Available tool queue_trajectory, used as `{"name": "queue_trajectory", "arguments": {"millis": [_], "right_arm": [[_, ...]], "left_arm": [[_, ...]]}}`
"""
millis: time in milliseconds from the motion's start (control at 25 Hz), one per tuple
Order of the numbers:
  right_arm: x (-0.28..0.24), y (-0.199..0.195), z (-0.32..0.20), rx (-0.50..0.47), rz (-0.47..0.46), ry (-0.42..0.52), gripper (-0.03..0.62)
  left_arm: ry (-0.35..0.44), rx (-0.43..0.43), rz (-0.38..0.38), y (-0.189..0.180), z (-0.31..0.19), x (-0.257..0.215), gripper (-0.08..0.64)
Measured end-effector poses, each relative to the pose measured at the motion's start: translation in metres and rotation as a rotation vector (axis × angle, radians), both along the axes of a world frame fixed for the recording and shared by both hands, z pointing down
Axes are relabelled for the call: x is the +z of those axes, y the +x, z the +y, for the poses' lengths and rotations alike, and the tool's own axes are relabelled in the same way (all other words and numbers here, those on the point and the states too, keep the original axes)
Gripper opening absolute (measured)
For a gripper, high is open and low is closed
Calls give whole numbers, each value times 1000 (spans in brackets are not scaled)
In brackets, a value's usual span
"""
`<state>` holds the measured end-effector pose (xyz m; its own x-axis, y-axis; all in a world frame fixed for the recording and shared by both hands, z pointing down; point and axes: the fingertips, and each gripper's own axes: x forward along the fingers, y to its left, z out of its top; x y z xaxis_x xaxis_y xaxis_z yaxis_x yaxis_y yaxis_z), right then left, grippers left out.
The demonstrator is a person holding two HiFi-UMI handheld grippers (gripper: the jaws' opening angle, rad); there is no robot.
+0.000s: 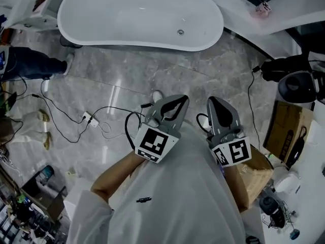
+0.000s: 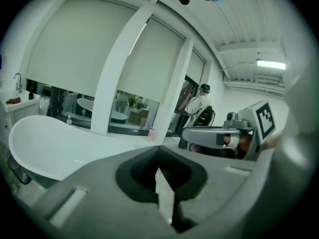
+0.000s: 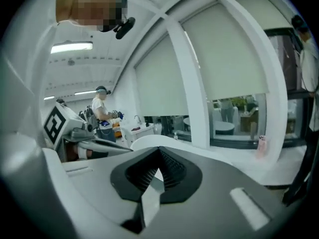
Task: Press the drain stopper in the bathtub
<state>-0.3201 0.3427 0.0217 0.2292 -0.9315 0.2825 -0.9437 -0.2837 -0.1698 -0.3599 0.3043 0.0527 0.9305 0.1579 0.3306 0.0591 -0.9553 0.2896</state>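
L gripper (image 1: 182,100): jaws pressed together, tips meeting, only a thin sliver of light btwn them, nothing pinched. R gripper (image 1: 213,101): same, jaws closed tip to tip, empty. Both are held near the person's chest, side by side w/ a gap btwn them, tips pointing to the far side over the grey marble floor (image 1: 152,80). Neither touches anything. The white oval bathtub (image 1: 127,14) lies far, long side across the scene. The drain stopper (image 1: 180,32) sits on the tub bottom toward its right end, well apart from both grippers.
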Motion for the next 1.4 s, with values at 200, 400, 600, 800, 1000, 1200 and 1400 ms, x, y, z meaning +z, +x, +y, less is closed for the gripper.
{"name": "queue_trajectory", "arguments": {"millis": [200, 400, 600, 800, 1000, 1200, 1400], "right_arm": [[-26, 8, -27, -2, 86, 24, -6], [-14, 8, -58, -47, 44, -30, -6], [-10, 8, -94, -125, 79, -29, -6], [-11, 46, -104, -120, 70, -4, -6], [0, 102, -119, -188, 63, 6, -6], [17, 195, -127, -250, 34, -5, -6], [43, 303, -137, -302, 6, -8, -6]], "left_arm": [[-41, -61, 28, -5, -55, 7, -2], [-65, -121, 24, -21, -87, 4, -2], [-77, -207, 9, -16, -119, 12, -2], [-68, -256, -8, -2, -128, 17, -2], [-60, -339, -34, 44, -141, 29, -2], [-181, -428, -51, 138, -148, 34, -2], [-164, -461, -112, 252, -157, 50, -2]]}}
